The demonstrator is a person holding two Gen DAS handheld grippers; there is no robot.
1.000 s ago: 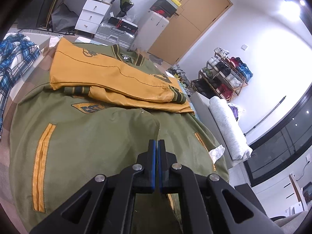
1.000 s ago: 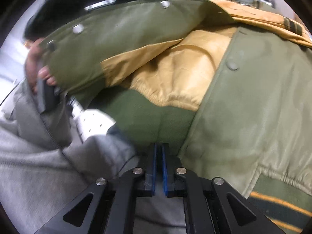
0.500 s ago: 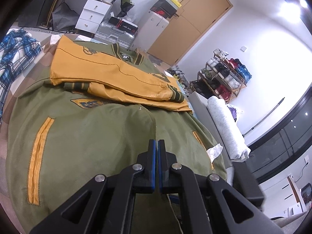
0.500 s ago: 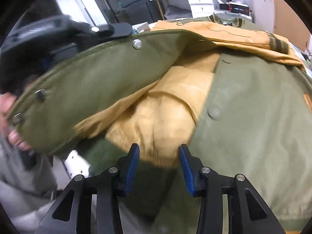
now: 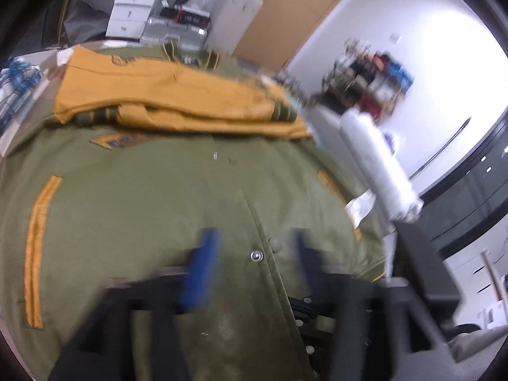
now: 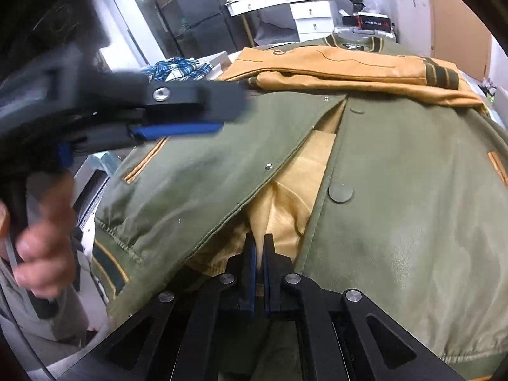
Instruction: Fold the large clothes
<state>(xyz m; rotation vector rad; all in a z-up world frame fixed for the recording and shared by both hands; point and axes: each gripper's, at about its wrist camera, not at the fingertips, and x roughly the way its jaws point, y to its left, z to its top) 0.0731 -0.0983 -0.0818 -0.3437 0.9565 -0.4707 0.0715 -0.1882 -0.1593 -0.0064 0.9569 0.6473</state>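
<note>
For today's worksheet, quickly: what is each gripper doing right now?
Left gripper: jaws opening above the green jacket, gripping nothing.
Right gripper: shut on the jacket's yellow lining.

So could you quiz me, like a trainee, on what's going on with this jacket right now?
1. True or false: the right gripper is shut on the yellow lining of the green bomber jacket.
2. What lies folded across the jacket's far end? A) plaid shirt B) mustard sleeves C) towel
3. Fill in: the left gripper has its jaws ____, with the jacket's snap-button edge between them.

Key: 1 true; 2 B, the mustard sleeves; 3 opening.
</note>
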